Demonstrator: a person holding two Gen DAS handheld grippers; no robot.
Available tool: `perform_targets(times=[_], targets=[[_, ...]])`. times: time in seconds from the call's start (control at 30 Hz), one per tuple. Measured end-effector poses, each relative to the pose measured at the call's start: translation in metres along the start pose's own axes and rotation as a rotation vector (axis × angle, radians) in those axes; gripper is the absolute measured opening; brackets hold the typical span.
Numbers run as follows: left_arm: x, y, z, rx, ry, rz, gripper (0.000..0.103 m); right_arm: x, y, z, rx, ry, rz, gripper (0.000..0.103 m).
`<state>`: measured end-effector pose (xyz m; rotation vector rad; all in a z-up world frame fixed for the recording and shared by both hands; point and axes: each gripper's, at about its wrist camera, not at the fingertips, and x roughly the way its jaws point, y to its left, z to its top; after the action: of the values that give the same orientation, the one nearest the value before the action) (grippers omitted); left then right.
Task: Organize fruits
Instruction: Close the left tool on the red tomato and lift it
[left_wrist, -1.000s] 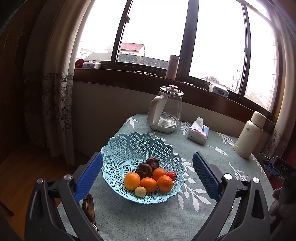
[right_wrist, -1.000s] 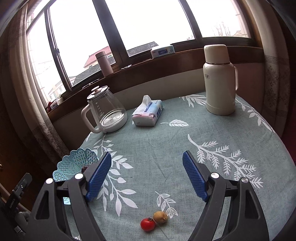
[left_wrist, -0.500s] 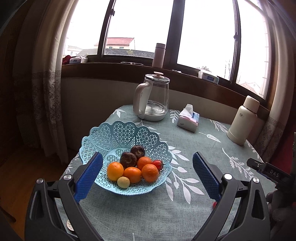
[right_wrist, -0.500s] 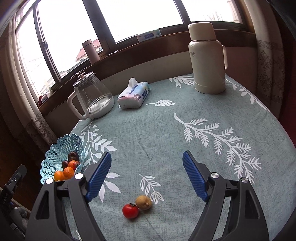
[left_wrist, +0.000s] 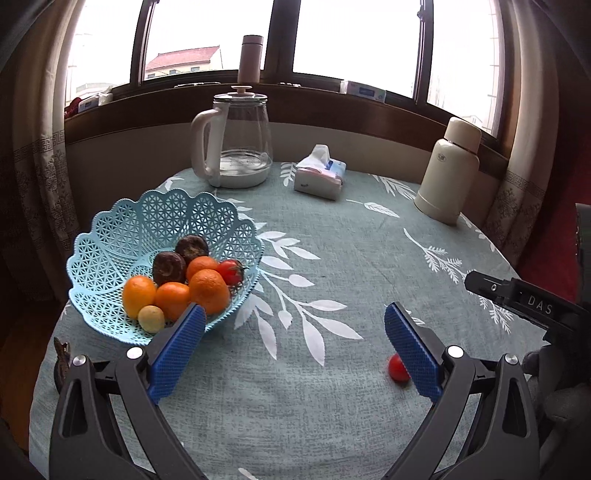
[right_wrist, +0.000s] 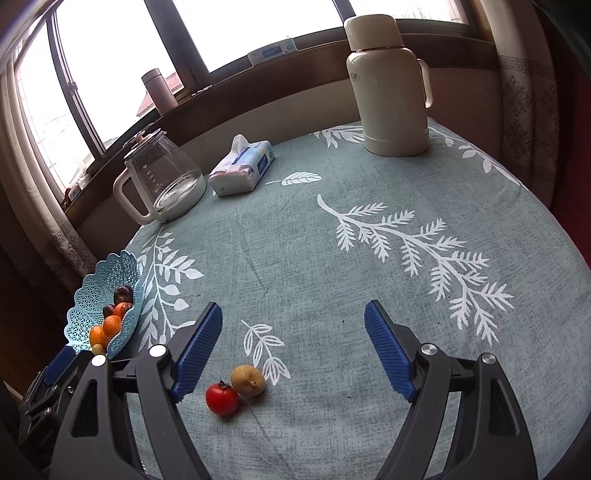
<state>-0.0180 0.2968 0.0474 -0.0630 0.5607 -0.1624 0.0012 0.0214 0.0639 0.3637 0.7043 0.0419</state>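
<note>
The red tomato (right_wrist: 222, 398) and touching brown fruit (right_wrist: 248, 380), loose at lower centre of the right wrist view, are now framed nearer the right gripper (right_wrist: 293, 347), both grippers being spread empty, left gripper (left_wrist: 294, 347) swung off the basket (left_wrist: 110, 229) at left, so pickup is judged next.

The round table (right_wrist: 295, 240) wears a grey-green cloth with white leaves. Ahead of the tool stand a glass kettle (right_wrist: 162, 184), a tissue pack (right_wrist: 242, 168) and a cream thermos (right_wrist: 388, 88); far left sits the blue basket (right_wrist: 88, 302). Just before the fingers lie a red tomato (right_wrist: 222, 398) and, touching it, a brownish fruit (right_wrist: 248, 380), perhaps a kiwi.
</note>
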Motion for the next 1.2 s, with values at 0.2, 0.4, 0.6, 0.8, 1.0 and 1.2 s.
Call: perform_targets(times=[0.2,0.4,0.6,0.8,1.0,1.2], targets=[[0.016,-0.017,-0.008,0.036,0.049,-0.031,0.099,0.003,-0.007,-0.001,0.015,0.010,0.003,0.079],[0.031,-0.035,-0.018,0.083,0.117,-0.103,0.099,0.009,-0.014,-0.004,0.032,0.027,0.004,0.079],[0.043,-0.054,-0.028,0.148,0.171,-0.163,0.089,0.013,-0.021,-0.006,0.046,0.035,0.006,0.079],[0.056,-0.067,-0.036,0.175,0.227,-0.211,0.073,0.016,-0.026,-0.007,0.059,0.041,0.008,0.079],[0.064,-0.071,-0.039,0.167,0.265,-0.244,0.054,0.018,-0.030,-0.009,0.068,0.049,0.011,0.079],[0.071,-0.075,-0.040,0.169,0.292,-0.264,0.036,0.021,-0.031,-0.010,0.073,0.055,0.015,0.079]])
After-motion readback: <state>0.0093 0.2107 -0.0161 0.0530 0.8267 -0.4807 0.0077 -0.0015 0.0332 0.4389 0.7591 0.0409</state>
